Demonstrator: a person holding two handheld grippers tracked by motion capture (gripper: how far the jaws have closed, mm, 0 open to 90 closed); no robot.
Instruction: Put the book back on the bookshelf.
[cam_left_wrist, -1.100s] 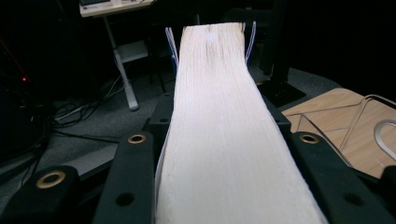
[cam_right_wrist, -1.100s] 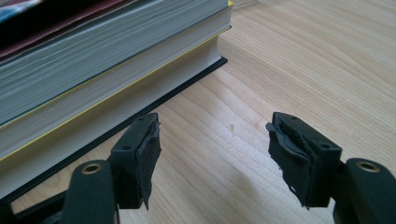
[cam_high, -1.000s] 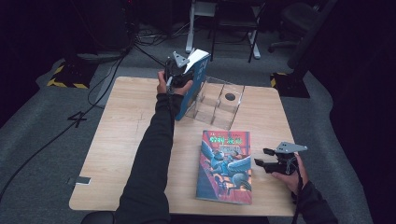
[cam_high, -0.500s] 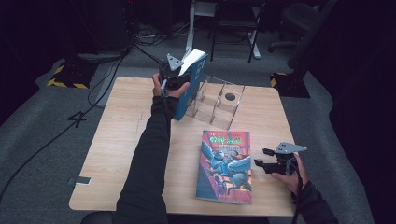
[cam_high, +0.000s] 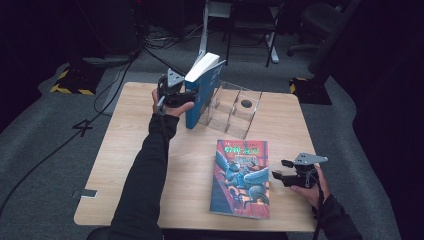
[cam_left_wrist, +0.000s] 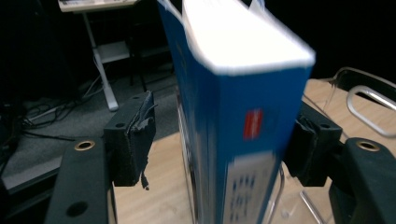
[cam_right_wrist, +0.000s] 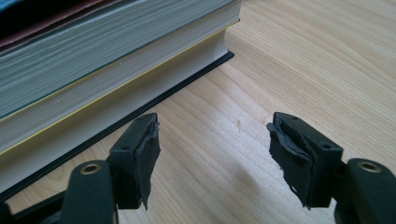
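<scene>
clearly we are shelving: the blue book (cam_high: 204, 90) stands upright at the left end of the clear acrylic rack (cam_high: 234, 107), far side of the tabletop (cam_high: 125, 165). our left gripper (cam_high: 186, 95) has just been spreading its fingers (cam_left_wrist: 133, 142), the spine between them but a gap at one pad, so the rack can take it. our right gripper (cam_high: 281, 176) waits spread and empty beside the illustrated hardcover (cam_high: 241, 177) lying flat, near right.

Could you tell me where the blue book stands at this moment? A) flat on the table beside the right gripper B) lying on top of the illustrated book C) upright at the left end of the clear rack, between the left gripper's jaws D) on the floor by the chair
C: the blue book stands upright at the left end of the clear rack, between the jaws of the left gripper, which have just been opening.
</scene>
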